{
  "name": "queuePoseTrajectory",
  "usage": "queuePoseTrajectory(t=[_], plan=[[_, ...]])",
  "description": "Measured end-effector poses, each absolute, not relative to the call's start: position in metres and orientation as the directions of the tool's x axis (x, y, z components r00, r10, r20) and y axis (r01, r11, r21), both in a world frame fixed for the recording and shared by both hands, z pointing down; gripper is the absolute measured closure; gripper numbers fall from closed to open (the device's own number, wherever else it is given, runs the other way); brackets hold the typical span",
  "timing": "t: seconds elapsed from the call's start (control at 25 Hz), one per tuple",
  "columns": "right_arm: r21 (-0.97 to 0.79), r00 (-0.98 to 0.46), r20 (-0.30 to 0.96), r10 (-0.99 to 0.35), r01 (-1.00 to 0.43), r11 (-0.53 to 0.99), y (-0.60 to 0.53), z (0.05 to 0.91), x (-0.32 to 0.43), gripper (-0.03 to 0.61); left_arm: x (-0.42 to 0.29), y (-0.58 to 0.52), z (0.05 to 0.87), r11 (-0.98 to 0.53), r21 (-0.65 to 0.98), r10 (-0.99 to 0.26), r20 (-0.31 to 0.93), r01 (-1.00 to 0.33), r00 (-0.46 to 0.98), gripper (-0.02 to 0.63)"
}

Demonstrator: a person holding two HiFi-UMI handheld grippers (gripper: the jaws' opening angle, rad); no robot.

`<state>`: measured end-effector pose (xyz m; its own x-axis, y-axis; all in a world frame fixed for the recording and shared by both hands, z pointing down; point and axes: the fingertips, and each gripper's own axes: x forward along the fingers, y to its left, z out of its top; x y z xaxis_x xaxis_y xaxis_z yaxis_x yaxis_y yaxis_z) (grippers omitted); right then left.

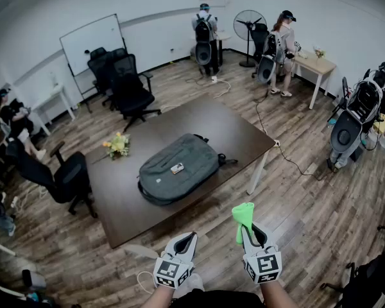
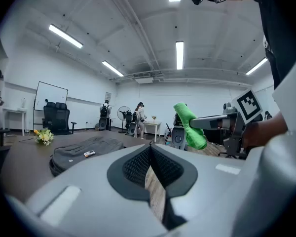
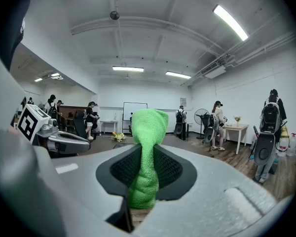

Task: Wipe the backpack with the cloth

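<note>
A grey backpack (image 1: 177, 167) lies flat on the dark brown table (image 1: 224, 127), with a small tag or card on its top. In the left gripper view the backpack (image 2: 86, 149) shows low at the left. My right gripper (image 1: 247, 231) is shut on a bright green cloth (image 1: 242, 218), which sticks up from between its jaws (image 3: 147, 147). My left gripper (image 1: 187, 239) hangs beside it with jaws closed and nothing in them. Both grippers are well short of the table's near edge, above the wooden floor.
A yellow flower bunch (image 1: 117, 145) sits on the table's left part. Black office chairs (image 1: 67, 175) stand at the left and behind the table. Several people with backpack rigs stand at the back and right. A cable runs from the table's right corner (image 1: 289, 159).
</note>
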<state>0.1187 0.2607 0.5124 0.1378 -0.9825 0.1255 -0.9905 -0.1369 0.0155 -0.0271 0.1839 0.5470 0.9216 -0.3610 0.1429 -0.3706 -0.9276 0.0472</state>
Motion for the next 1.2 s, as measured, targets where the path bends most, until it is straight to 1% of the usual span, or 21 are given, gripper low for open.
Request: queuePoseTrajectory(t=[0.44, 0.64, 1.0, 1.2], plan=[[0.039, 0.142, 0.156, -0.977, -0.990, -0.138, 0.271, 0.514, 0.117, 0.503, -0.025, 0.194, 0.549, -0.928, 0.066, -0.355, 0.138, -0.367, 0.925, 0.595], [0.008, 0.161, 0.148, -0.976, -0.987, -0.161, 0.265, 0.514, 0.119, 0.500, -0.026, 0.189, 0.551, -0.933, 0.070, -0.340, 0.142, -0.352, 0.930, 0.595], [-0.006, 0.156, 0.125, -0.980, -0.987, -0.158, 0.219, 0.506, 0.098, 0.499, -0.045, 0.140, 0.546, -0.936, 0.063, -0.335, 0.127, -0.345, 0.934, 0.595], [-0.021, 0.166, 0.135, -0.977, -0.985, -0.170, 0.196, 0.511, 0.087, 0.499, -0.058, 0.117, 0.553, -0.940, 0.068, -0.323, 0.138, -0.334, 0.936, 0.595]])
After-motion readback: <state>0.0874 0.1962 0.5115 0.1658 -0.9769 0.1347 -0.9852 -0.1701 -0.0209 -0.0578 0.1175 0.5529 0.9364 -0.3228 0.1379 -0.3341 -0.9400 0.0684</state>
